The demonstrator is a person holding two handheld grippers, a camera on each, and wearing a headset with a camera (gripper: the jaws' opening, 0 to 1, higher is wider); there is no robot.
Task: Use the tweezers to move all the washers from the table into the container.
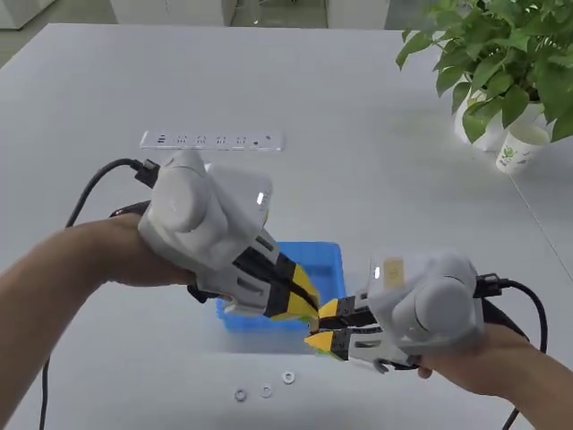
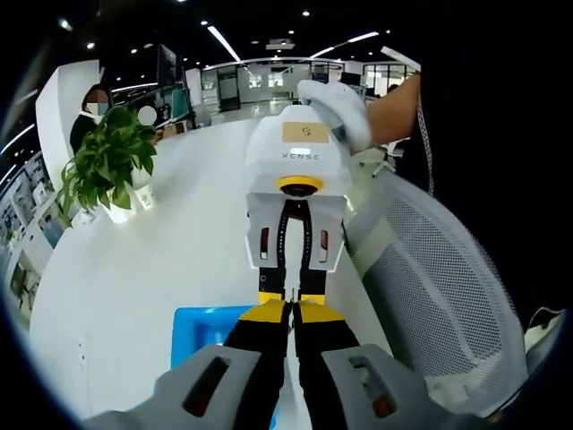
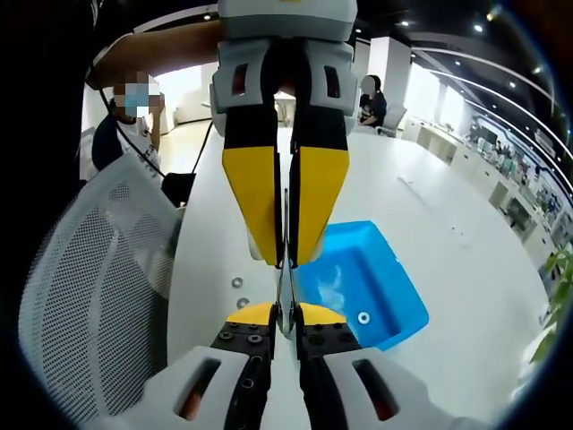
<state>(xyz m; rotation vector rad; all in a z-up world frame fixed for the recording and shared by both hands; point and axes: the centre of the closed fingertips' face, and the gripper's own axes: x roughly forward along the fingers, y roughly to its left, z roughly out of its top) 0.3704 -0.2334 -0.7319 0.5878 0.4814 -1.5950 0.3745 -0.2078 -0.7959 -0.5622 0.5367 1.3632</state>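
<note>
My left gripper [image 1: 309, 309] and right gripper [image 1: 320, 330] meet tip to tip just over the front right corner of the blue container [image 1: 313, 262]. In the right gripper view a thin metal pair of tweezers [image 3: 284, 291] runs between the two sets of yellow-tipped jaws. The right gripper [image 3: 286, 315] is shut on its near end, and the left gripper [image 3: 286, 260], coming down from the top, is shut on the far end. One washer [image 3: 363, 317] lies inside the container [image 3: 376, 278]. Three washers [image 1: 267, 391] lie on the table in front of the container.
A white power strip [image 1: 212, 141] lies farther back on the table. A potted plant [image 1: 501, 63] and a paper cup [image 1: 519, 148] stand at the back right. A white mesh chair [image 3: 89, 269] sits close to the table's near edge. Cables trail from both grippers.
</note>
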